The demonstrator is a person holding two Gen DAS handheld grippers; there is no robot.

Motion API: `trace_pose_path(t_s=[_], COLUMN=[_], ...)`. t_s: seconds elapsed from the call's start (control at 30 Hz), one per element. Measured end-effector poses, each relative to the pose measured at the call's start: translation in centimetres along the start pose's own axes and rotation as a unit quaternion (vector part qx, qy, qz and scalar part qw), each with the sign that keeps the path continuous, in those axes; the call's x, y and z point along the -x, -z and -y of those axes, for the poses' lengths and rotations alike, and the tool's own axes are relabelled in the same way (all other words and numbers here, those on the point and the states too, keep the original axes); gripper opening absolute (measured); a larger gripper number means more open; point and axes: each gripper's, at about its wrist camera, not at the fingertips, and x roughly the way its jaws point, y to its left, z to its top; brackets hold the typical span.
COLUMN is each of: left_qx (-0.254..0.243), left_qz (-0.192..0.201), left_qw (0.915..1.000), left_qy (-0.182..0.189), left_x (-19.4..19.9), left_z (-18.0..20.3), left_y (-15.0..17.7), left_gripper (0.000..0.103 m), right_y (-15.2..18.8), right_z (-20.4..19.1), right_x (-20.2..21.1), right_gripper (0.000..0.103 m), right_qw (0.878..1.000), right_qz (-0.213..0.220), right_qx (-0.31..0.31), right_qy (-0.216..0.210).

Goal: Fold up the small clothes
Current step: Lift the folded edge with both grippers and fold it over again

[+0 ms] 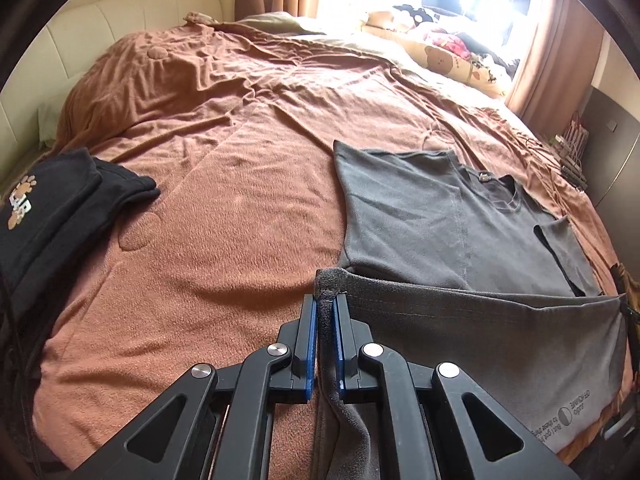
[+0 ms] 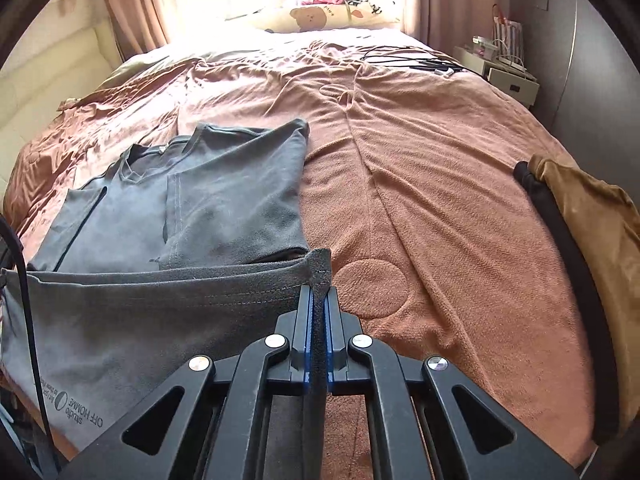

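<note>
A grey T-shirt [image 1: 452, 224] lies on the brown bedspread [image 1: 224, 168] with both sleeves folded in. My left gripper [image 1: 327, 300] is shut on the left corner of its bottom hem. My right gripper [image 2: 318, 290] is shut on the right corner of the same hem. The hem [image 2: 168, 280] is lifted and stretched taut between the two grippers, above the near part of the shirt [image 2: 224, 200]. White printed text shows on the raised fabric [image 2: 80, 412].
A folded black garment [image 1: 52, 216] with a paw print lies at the left. A tan and black garment [image 2: 592, 232] lies at the right edge. Cables [image 2: 416, 62] lie far right; pillows [image 2: 320, 16] sit by the window; a nightstand [image 2: 504, 76] stands beside the bed.
</note>
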Motion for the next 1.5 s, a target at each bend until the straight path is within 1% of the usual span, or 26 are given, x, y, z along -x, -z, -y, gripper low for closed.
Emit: trace_pose_path(t_s=[0.13, 0.23, 0.47, 0.67, 0.9, 1.13, 1.37, 1.5], left_qx=[-0.004, -0.012, -0.024, -0.031, -0.039, -0.048, -0.052, -0.058], left_qz=[0.035, 0.055, 0.09, 0.114, 0.117, 0.116, 0.095, 0.068], left_qw=[0.9994, 0.9984, 0.9956, 0.993, 0.9924, 0.9921, 0.994, 0.9956], left_qy=[0.004, 0.006, 0.01, 0.009, 0.006, 0.0, -0.014, -0.026], left_x=[2.3, 3.7, 5.8, 6.5, 5.1, 2.8, -1.6, -5.3], left_z=[0.5, 1.1, 2.2, 3.1, 4.3, 5.4, 5.7, 5.7], left_y=[-1.6, -3.2, -7.2, -10.7, -14.2, -17.4, -19.5, -20.2], left_gripper=[0.008, 0.008, 0.008, 0.008, 0.008, 0.008, 0.008, 0.008], right_y=[-0.2, -0.8, -2.9, -5.2, -7.6, -10.5, -13.6, -15.3], right_z=[0.1, 0.1, -0.5, -1.0, -1.2, -1.0, -1.1, -1.5], right_x=[2.1, 3.7, 7.3, 8.6, 7.3, 4.4, 0.3, -3.0], right_gripper=[0.001, 0.001, 0.001, 0.001, 0.001, 0.001, 0.001, 0.001], right_qw=[1.0, 0.999, 0.996, 0.994, 0.993, 0.994, 0.996, 0.997], right_qz=[0.024, 0.044, 0.088, 0.107, 0.114, 0.107, 0.092, 0.074], right_qx=[-0.007, -0.009, -0.003, 0.003, 0.003, -0.003, -0.001, 0.006], right_qy=[-0.005, -0.008, -0.012, -0.01, -0.007, -0.005, -0.004, -0.002])
